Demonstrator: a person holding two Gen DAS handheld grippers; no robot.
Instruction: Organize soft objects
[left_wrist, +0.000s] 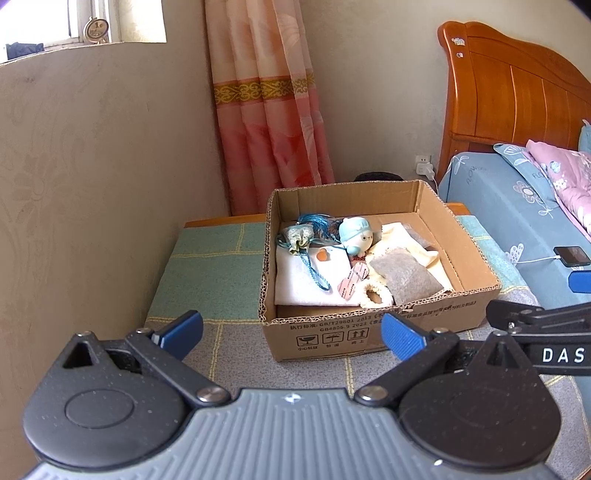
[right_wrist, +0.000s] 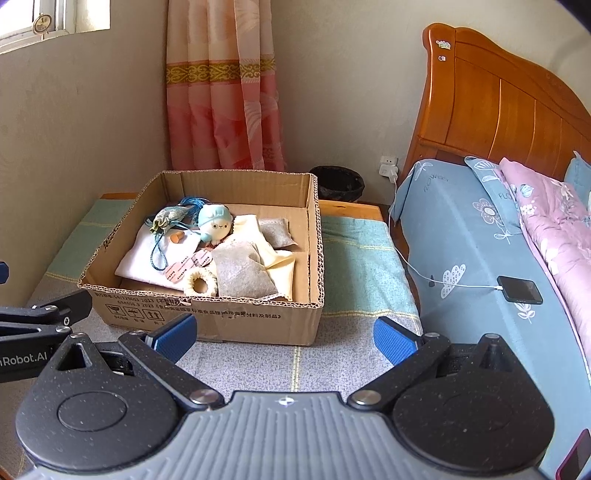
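An open cardboard box (left_wrist: 373, 332) (right_wrist: 207, 317) stands on a checked cloth. Inside lie a white folded cloth (left_wrist: 306, 280) (right_wrist: 144, 258), a blue plush toy (left_wrist: 356, 236) (right_wrist: 216, 223), a green drawstring pouch with blue cord (left_wrist: 299, 238) (right_wrist: 166, 219), a grey sachet (left_wrist: 406, 277) (right_wrist: 240, 273), a cream cloth (left_wrist: 402, 236) (right_wrist: 255, 236), a cream scrunchie (left_wrist: 376, 295) (right_wrist: 201, 284) and pink packets (left_wrist: 352, 282) (right_wrist: 184, 267). My left gripper (left_wrist: 291, 336) is open and empty, just before the box's near wall. My right gripper (right_wrist: 284, 336) is open and empty, before the box's near right corner.
A bed with blue flowered sheet (right_wrist: 480, 236), pink quilt (right_wrist: 554, 221) and wooden headboard (right_wrist: 509, 107) stands on the right. A phone on a charging cable (right_wrist: 519, 290) lies on it. A curtain (right_wrist: 221, 85), a black bin (right_wrist: 338, 182) and walls stand behind the box.
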